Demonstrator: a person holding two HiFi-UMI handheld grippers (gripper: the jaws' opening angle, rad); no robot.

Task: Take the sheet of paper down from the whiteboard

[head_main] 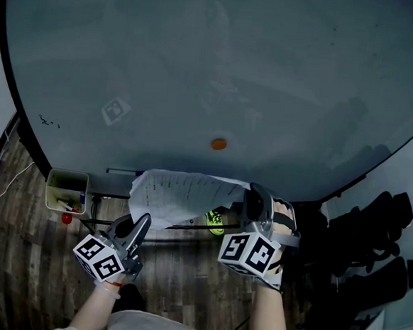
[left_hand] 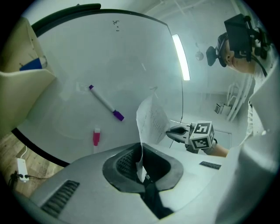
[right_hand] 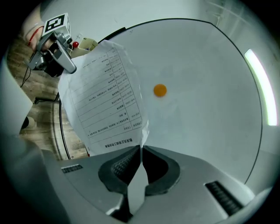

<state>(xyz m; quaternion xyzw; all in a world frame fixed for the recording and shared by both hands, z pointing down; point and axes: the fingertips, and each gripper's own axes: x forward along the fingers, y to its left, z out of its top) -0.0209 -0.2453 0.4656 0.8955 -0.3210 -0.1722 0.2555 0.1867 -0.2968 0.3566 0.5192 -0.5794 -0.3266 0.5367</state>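
The sheet of paper (head_main: pixel 183 194) hangs spread between the two grippers in front of the lower edge of the whiteboard (head_main: pixel 222 62). It looks already free of the board, since the orange magnet (head_main: pixel 219 144) sits on bare board just above the sheet's top edge, apart from it. The left gripper (left_hand: pixel 141 162) has its jaws pressed together on one side edge of the sheet, which rises from between the pads. The right gripper (right_hand: pixel 141 154) pinches the opposite edge the same way, with a strip of paper running down through its closed jaws. I judge the step in hand to be carrying the sheet clear. To do that well, both hands should travel together at one pace, so the paper is neither pulled taut, which could tear it at the pinches, nor left to sag and crease. Both holds are narrow edge holds, so a twist of either wrist would likely crumple that side. It seems better to draw the sheet straight back than to slide it along the surface. The board is pale, glossy and almost bare; a purple-capped marker (left_hand: pixel 105 103) and a small pink piece (left_hand: pixel 96 137) cling to it toward its edge. By the board's lower left corner is a pale tray (head_main: pixel 67 189) holding pens, over a dark wooden floor (head_main: pixel 27 268). A strip light (left_hand: pixel 180 57) shows past the board's edge.
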